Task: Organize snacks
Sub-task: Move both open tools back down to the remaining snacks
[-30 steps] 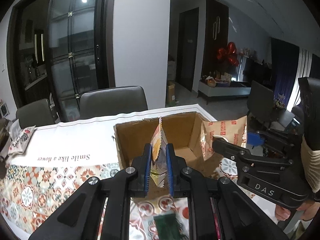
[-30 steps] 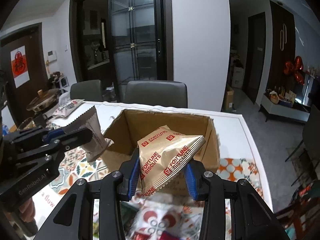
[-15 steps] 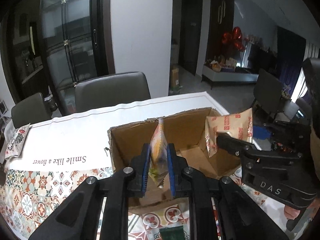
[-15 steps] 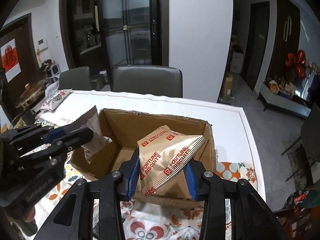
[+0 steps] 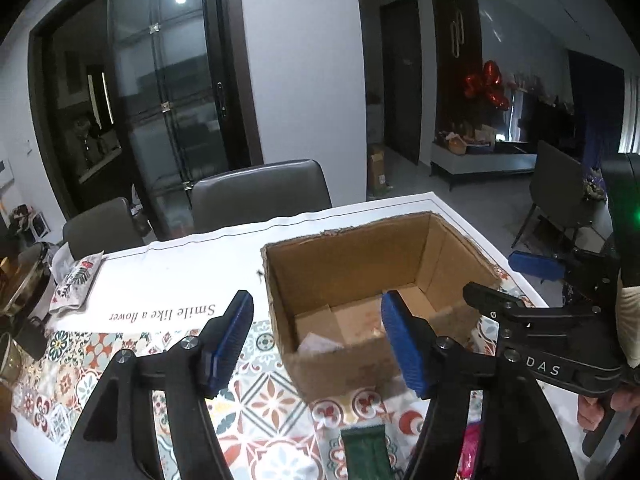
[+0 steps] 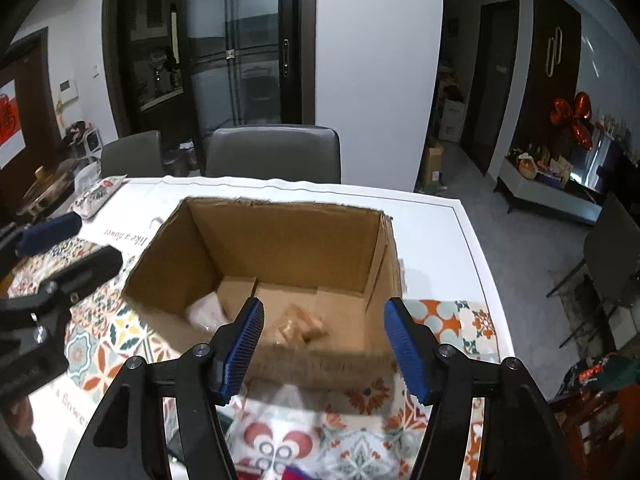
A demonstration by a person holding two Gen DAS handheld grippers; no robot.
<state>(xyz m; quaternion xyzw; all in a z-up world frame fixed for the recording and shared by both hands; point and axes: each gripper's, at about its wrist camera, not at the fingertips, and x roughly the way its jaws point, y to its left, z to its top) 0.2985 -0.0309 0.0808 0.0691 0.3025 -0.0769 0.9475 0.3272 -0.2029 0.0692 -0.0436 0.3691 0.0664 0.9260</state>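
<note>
Two grippers over patterned tablecloth (image 5: 260, 396), both spread wide, nothing between blue pads; left gripper (image 5: 316, 340) poised at near-left corner of cardboard box (image 5: 352, 264), right gripper (image 6: 324, 344) poised above box's near wall. Two snack packets inside box on its floor: pale packet (image 6: 206, 312) at near-left corner, tan biscuit packet (image 6: 298, 326) just beside it toward centre, both blurred; print unreadable. From left wrist view, only a pale corner (image 5: 320, 344) and a tan smudge visible over near wall. Box open-topped, standing upright on table (image 6: 432, 232), partly on white cloth with script lettering, partly on tile pattern. Green packet (image 5: 366, 454) lying on tablecloth below left gripper, between its fingers; pink packet (image 5: 470, 452) at lower edge, partly hidden by right finger. Printed pouch (image 5: 76, 284) at far left of table, well apart from box. Grey chairs (image 6: 274, 152) pushed against far table edge; red balloons (image 5: 486, 86) in background room.
</note>
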